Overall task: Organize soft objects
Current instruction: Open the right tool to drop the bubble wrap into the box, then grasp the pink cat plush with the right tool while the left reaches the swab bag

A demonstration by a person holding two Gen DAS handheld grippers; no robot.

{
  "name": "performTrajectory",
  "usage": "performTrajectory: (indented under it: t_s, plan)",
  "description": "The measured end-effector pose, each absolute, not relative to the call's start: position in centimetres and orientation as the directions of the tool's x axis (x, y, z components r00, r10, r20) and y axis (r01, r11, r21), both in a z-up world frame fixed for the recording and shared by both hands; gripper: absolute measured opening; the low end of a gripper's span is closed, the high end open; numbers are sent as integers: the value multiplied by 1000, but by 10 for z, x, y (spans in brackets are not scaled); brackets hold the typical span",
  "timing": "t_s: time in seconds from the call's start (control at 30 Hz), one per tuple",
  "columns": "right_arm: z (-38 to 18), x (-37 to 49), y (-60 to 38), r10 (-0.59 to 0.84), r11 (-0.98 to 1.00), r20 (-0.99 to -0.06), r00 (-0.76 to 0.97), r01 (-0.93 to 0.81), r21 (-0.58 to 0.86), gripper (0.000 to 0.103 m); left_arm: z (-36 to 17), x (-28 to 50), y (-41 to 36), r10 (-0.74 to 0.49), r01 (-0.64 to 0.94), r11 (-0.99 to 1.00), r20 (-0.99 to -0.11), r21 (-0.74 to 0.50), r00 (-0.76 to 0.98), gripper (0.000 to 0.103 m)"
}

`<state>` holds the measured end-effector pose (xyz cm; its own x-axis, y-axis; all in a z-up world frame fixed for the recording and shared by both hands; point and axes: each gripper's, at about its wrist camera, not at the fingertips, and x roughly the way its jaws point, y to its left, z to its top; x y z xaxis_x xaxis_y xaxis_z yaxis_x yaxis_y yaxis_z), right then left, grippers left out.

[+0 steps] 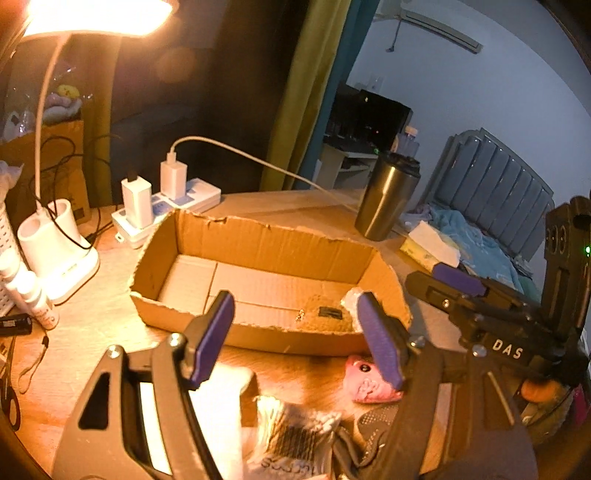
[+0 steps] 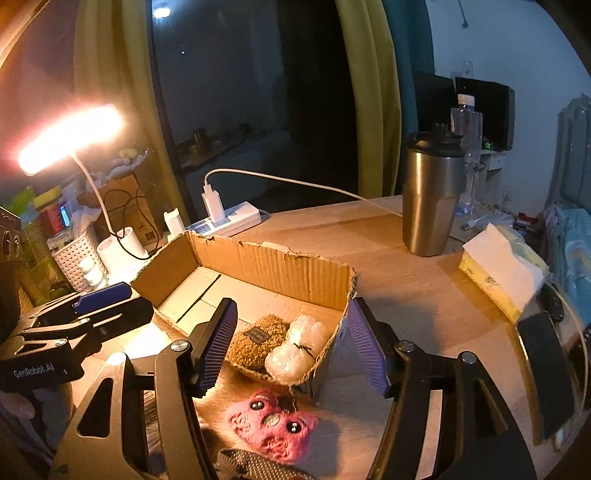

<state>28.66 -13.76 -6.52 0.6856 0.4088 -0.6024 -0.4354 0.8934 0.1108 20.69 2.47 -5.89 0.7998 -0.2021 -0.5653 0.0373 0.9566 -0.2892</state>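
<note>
Wooden table (image 2: 406, 288), lit warmly by a desk lamp (image 1: 96, 14) at the far left. At its centre lies a shallow cardboard box (image 2: 258, 266) with torn edges and no lid; most of its floor is bare.

Behind the box: a white power strip (image 1: 184, 199) with two white chargers plugged in and a white cable running toward the right. To the right of the box, well apart from it, stands a steel tumbler (image 2: 432, 195) with a dark lid, upright. Near it on the right lies a pack of tissues (image 2: 498, 273), one sheet sticking up.

Left gripper (image 1: 295, 336): jaws spread wide, nothing between them, held above the near wall of the box. Right gripper (image 2: 291, 343): jaws likewise spread wide and empty; its left finger sits over the inside of the box and its right finger outside the box's right-hand wall, so the corner lies between them.

Soft things. In the near right corner of the box, a brown fuzzy pouch (image 2: 256, 341) with a small dark label lies touching a white crinkly bundle (image 2: 299, 349) tied with a dark string. On the table just in front of the box lies a pink plush toy (image 2: 273, 424) with beady eyes. Nearer the camera, a dark mesh item (image 2: 255, 465) is partly cut off by the frame edge; beside it in the left view lies a clear plastic packet (image 1: 291, 439).
</note>
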Motion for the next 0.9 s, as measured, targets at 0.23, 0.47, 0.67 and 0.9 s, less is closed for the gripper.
performTrajectory:
  t_s: [0.23,0.47,0.67,0.9]
  plan:
    - [-52,262,-139,404,895,-581,706,-437,91,66,-50,186,20,-200,59,962,-538,-267,819,71]
    - [-39,239,-140,404,894,-559,724,-443,72,66,-46,166,21,-198,61,961,-517,-270,832,71]
    - [-33,219,-137,403,890,-553,729,-452,52,66,-43,147,23,-191,57,961,-504,-269,843,71]
    - [-30,200,-137,403,890,-545,736,-453,46,66,-46,129,28,-173,41,964,-506,-262,845,71]
